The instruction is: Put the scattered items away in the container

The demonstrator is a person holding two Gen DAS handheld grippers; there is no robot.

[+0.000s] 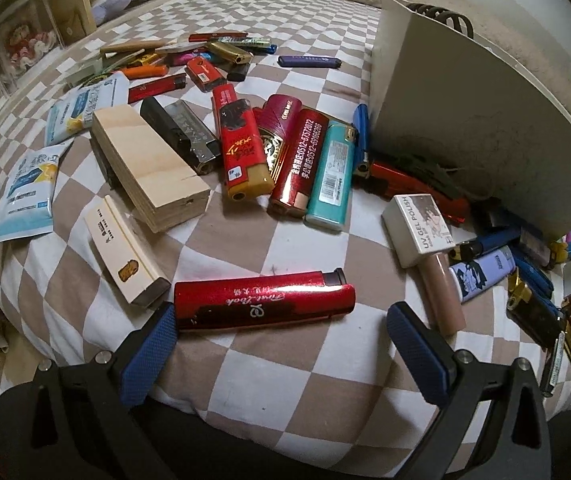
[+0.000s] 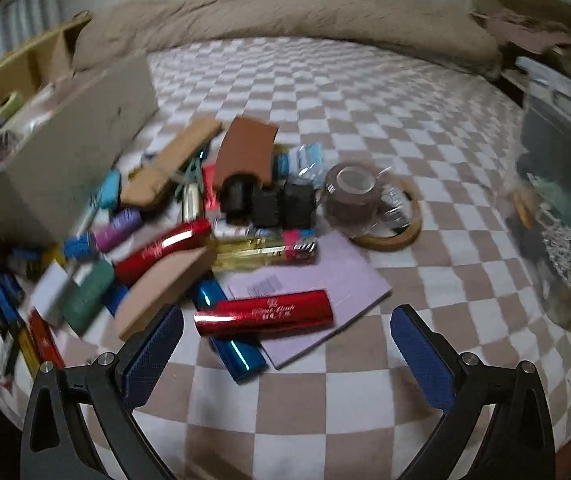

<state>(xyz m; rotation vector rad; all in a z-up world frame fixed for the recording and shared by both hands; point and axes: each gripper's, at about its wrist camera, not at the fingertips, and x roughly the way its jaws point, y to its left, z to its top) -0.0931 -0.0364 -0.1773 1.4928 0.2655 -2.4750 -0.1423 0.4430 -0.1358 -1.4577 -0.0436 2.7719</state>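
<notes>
My right wrist view is motion-blurred, so the small items piled at lower left smear together and I cannot name them. A clear bag is cut off at the right edge. In my left wrist view, the grey box hides the lighters behind it.

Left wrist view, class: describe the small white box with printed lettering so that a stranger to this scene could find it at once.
Start at the tall white container standing on the checkered bedspread. Just in front of its lower edge, beside a pink tube, lies the small white box. Unlike the lighters all around it, it is squat, blocky, and reads "UV GEL POLISH" along one side.
</notes>
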